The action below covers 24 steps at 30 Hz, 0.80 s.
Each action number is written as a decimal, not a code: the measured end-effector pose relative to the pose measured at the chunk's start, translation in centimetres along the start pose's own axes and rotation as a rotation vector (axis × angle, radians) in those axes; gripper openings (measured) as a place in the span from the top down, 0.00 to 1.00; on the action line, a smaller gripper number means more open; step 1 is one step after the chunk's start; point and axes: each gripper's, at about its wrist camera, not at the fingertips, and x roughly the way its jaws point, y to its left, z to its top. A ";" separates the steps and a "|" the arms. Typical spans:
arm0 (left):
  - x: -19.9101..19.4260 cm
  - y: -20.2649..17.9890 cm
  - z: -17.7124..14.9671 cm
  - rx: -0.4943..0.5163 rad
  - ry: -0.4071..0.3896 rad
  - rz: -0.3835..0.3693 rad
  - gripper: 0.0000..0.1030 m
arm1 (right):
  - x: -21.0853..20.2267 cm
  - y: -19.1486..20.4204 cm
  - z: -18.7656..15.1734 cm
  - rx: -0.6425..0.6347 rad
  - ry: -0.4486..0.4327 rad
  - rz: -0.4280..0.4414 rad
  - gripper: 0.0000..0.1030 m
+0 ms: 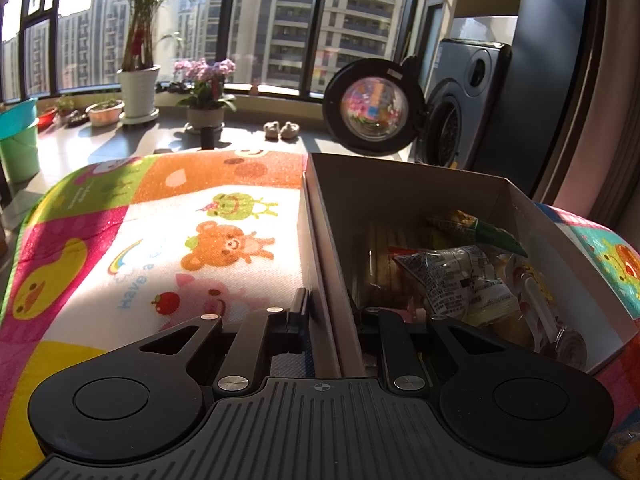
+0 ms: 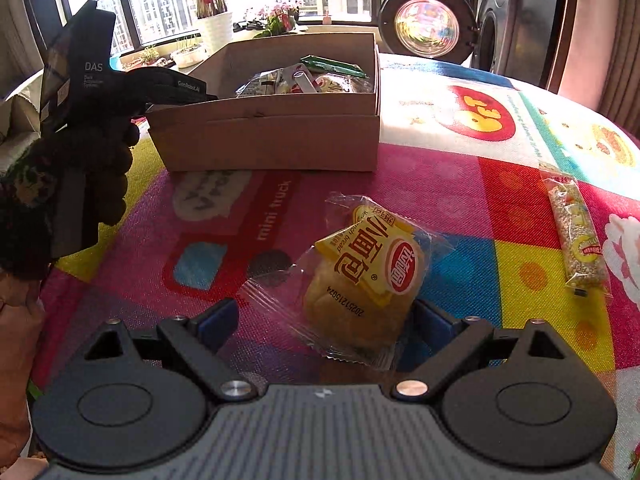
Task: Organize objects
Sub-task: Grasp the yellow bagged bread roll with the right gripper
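Note:
An open cardboard box (image 1: 400,184) stands on the colourful mat and holds several wrapped snacks (image 1: 460,280). My left gripper (image 1: 328,308) straddles the box's left wall, one finger outside and one inside, shut on the wall. In the right wrist view the box (image 2: 272,140) sits at the far middle, with the left gripper (image 2: 192,92) at its left corner, held by a gloved hand (image 2: 80,168). My right gripper (image 2: 326,318) is open low over the mat. A yellow bread packet (image 2: 360,272) lies between its fingers, close to the right one. A cereal bar (image 2: 578,236) lies to the right.
The cartoon-print mat (image 2: 460,184) covers the whole surface. Beyond it are a washing machine with its round door open (image 1: 372,108), potted plants (image 1: 138,88) by the windows, green buckets (image 1: 18,140) on the left and small slippers (image 1: 280,130) on the floor.

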 end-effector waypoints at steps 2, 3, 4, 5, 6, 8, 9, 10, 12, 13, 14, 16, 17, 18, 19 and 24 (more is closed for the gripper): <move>0.0 0.1 0.0 0.000 0.001 0.000 0.83 | -0.3 -0.7 0.1 0.029 -0.004 -0.010 0.09; 0.0 0.1 0.0 0.000 0.001 0.000 0.83 | -0.5 -1.1 0.2 0.050 -0.006 -0.011 0.09; 0.0 0.1 0.0 0.000 0.001 0.000 0.83 | -0.6 -1.4 0.3 0.073 -0.006 -0.007 0.09; 0.0 0.1 0.0 0.000 0.001 0.000 0.83 | -0.8 -1.8 0.4 0.094 -0.007 -0.001 0.09; 0.1 0.1 0.0 -0.001 0.001 -0.001 0.83 | -1.1 -2.2 0.7 0.119 -0.012 0.010 0.09; 0.1 0.2 0.0 -0.001 0.001 -0.001 0.83 | -1.7 -2.8 1.1 0.149 -0.035 0.017 0.09; 0.1 0.2 0.0 -0.001 0.001 -0.001 0.83 | -2.0 -3.0 1.4 0.159 -0.047 0.019 0.09; 0.1 0.2 0.0 -0.001 0.002 -0.001 0.83 | -2.3 -3.3 1.6 0.172 -0.059 0.018 0.09; 0.1 0.2 0.0 -0.001 0.001 -0.001 0.83 | -2.7 -4.1 2.0 0.212 -0.083 0.012 0.08; 0.1 0.2 0.0 -0.001 0.001 -0.001 0.83 | -2.9 -4.5 2.2 0.233 -0.093 0.010 0.08; 0.1 0.2 0.0 -0.001 0.001 -0.001 0.83 | -3.1 -4.9 2.2 0.256 -0.106 0.007 0.08; 0.1 0.2 0.0 -0.001 0.001 -0.001 0.83 | -3.4 -5.6 2.4 0.293 -0.129 0.004 0.06; 0.1 0.2 0.0 -0.001 0.001 0.000 0.83 | -3.6 -5.8 2.5 0.304 -0.142 0.002 0.05; 0.1 0.2 0.0 0.000 0.001 0.000 0.83 | -3.7 -6.0 2.5 0.310 -0.151 0.002 0.05; 0.1 0.2 0.0 -0.001 0.001 0.000 0.83 | -3.8 -6.1 2.6 0.311 -0.157 0.004 0.05; 0.1 0.2 0.0 -0.001 0.001 -0.001 0.83 | -3.9 -6.1 2.8 0.328 -0.171 0.020 0.03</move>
